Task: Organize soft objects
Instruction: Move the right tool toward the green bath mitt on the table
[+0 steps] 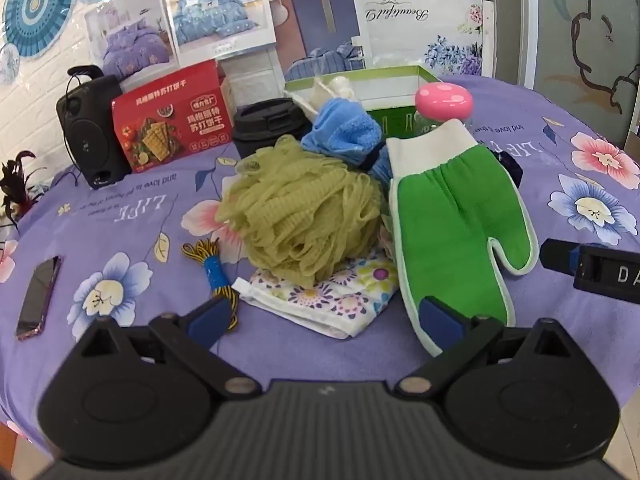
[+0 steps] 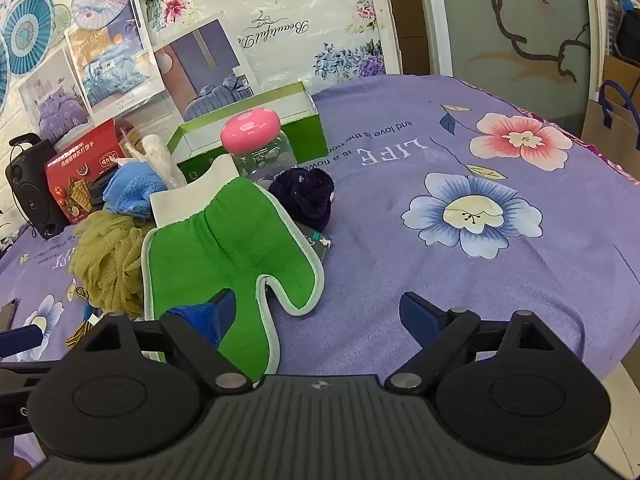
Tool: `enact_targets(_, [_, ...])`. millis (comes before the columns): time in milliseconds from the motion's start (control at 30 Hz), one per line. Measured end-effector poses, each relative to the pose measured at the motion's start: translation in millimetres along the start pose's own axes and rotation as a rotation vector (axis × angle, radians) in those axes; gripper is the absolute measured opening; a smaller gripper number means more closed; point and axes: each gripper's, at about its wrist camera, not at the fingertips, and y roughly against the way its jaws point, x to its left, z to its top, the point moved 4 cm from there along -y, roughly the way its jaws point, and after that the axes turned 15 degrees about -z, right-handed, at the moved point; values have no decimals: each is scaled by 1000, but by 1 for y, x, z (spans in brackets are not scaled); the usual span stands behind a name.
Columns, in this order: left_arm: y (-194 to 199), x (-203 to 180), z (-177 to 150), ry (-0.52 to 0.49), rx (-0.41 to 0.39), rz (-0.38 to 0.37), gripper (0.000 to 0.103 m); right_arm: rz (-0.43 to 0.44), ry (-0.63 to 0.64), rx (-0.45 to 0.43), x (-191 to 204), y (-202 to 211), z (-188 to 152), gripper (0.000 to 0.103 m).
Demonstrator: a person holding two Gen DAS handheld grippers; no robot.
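Observation:
A pile of soft things lies mid-table on the purple floral cloth (image 1: 120, 208). An olive mesh bath puff (image 1: 296, 216) rests on a floral fabric pouch (image 1: 340, 296). Beside it lies a green bath mitt (image 1: 452, 216) with a white cuff, also in the right wrist view as the mitt (image 2: 228, 240). A blue towel (image 1: 344, 132) and a dark navy scrunchie (image 2: 304, 196) sit behind. An open green box (image 1: 384, 88) stands at the back. My left gripper (image 1: 328, 316) is open in front of the pouch. My right gripper (image 2: 320, 316) is open, its left finger over the mitt's lower edge.
A pink-lidded clear jar (image 2: 256, 140) stands before the box. A black speaker (image 1: 88, 128), a red cracker box (image 1: 172, 120) and a black lidded cup (image 1: 272, 124) stand back left. A phone (image 1: 38, 296) and a yellow-black cord bundle (image 1: 212, 272) lie at the left.

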Motion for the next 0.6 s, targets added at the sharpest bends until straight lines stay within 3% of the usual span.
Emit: enact_targets(600, [1,4,2,10,20,-2,99,6,3,6,2,-2,0,76])
